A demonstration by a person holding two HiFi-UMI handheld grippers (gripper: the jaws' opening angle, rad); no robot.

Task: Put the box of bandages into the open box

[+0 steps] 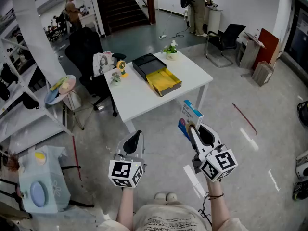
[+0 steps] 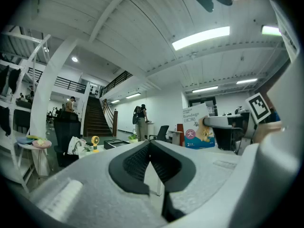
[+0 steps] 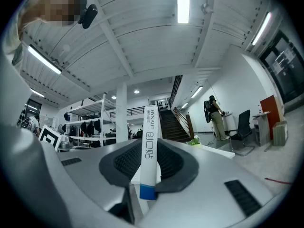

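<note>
My left gripper (image 1: 136, 141) is held over the grey floor (image 1: 250, 177), near side of the white table (image 1: 139, 97). The left gripper view shows its dark pads (image 2: 137, 163) meeting at the tips with nothing between them. To the far left of the room stands white shelving (image 1: 24, 81) hung with dark items. A staircase (image 1: 122, 4) rises at the far end, and a person (image 1: 197, 6) stands to its right. On the table, from left to right, are a small yellow fan (image 1: 121, 68), the open box (image 1: 166, 83) with a black half and a yellow half, and a potted plant (image 1: 170, 51). The box of bandages (image 1: 191, 115) is not on the table. It stands upright between the jaws of my right gripper (image 1: 196, 131), above the floor near the table's near right corner and well apart from the open box. Only the left gripper view shows its broad face (image 2: 199, 127): the word "Bandage", a round badge with "大", a cartoon animal and a blue lower band; the smaller print is unreadable. Only the right gripper view shows its narrow edge (image 3: 149, 146), which reads "HYNAUT" above "创口贴", with both pads (image 3: 168, 163) pressed against it. A thin red line (image 1: 244, 118) lies on the floor to the right.
</note>
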